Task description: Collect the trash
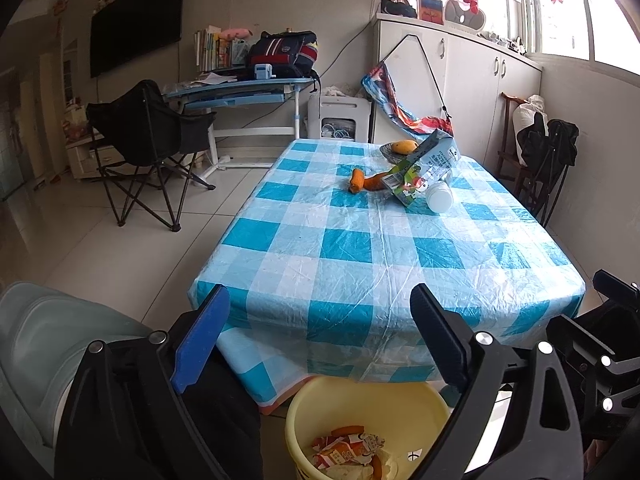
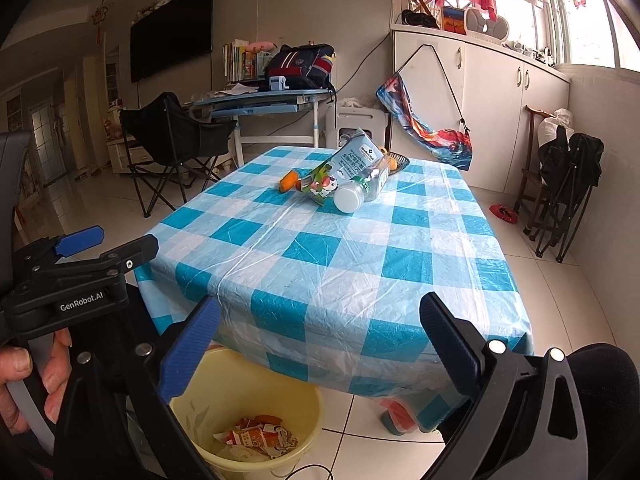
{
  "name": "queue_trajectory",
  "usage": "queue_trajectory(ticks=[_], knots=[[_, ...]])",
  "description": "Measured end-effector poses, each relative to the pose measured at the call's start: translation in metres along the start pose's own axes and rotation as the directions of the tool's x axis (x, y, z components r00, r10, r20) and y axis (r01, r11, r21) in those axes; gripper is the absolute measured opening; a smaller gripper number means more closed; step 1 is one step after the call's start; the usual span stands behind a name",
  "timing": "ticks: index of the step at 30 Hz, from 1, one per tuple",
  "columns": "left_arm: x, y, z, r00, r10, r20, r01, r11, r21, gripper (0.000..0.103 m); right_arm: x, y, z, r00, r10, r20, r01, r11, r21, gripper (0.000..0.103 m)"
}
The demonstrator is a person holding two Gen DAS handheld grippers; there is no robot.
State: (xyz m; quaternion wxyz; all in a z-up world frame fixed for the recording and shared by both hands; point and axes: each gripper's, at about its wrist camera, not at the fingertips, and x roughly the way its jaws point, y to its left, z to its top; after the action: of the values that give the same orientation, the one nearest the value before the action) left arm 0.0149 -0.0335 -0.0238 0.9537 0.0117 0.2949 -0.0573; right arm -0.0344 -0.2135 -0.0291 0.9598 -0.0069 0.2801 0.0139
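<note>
A yellow bin (image 1: 316, 408) (image 2: 288, 404) stands on the floor at the table's near edge, with torn orange-and-white wrappers (image 1: 348, 450) (image 2: 256, 436) inside. Both grippers hang above it. My left gripper (image 1: 320, 320) is open with nothing between its fingers. My right gripper (image 2: 320, 332) is also open and empty. Far down the table lie a milk carton (image 1: 424, 164) (image 2: 348, 164), a white bottle (image 1: 438, 196) (image 2: 352, 196) and orange peel (image 1: 362, 182) (image 2: 289, 181). The left gripper also shows at the left of the right wrist view, with a hand (image 2: 24, 384) on its grip.
The table carries a blue-and-white checked plastic cloth (image 1: 360, 248) (image 2: 340, 260). A bowl with a mango (image 1: 400, 148) sits at its far end. A black folding chair (image 1: 148, 140) stands to the left, folded chairs (image 2: 560, 192) to the right by white cabinets (image 1: 460, 80).
</note>
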Motion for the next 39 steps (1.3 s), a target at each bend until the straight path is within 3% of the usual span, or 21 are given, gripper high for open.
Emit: queue_trajectory(ticks=[39], knots=[[-0.0007, -0.0013, 0.0004, 1.000, 0.013, 0.009, -0.013, 1.000, 0.004, 0.094, 0.0061, 0.0090, -0.0044, 1.000, -0.001, -0.022, 0.000, 0.999, -0.032, 0.096]])
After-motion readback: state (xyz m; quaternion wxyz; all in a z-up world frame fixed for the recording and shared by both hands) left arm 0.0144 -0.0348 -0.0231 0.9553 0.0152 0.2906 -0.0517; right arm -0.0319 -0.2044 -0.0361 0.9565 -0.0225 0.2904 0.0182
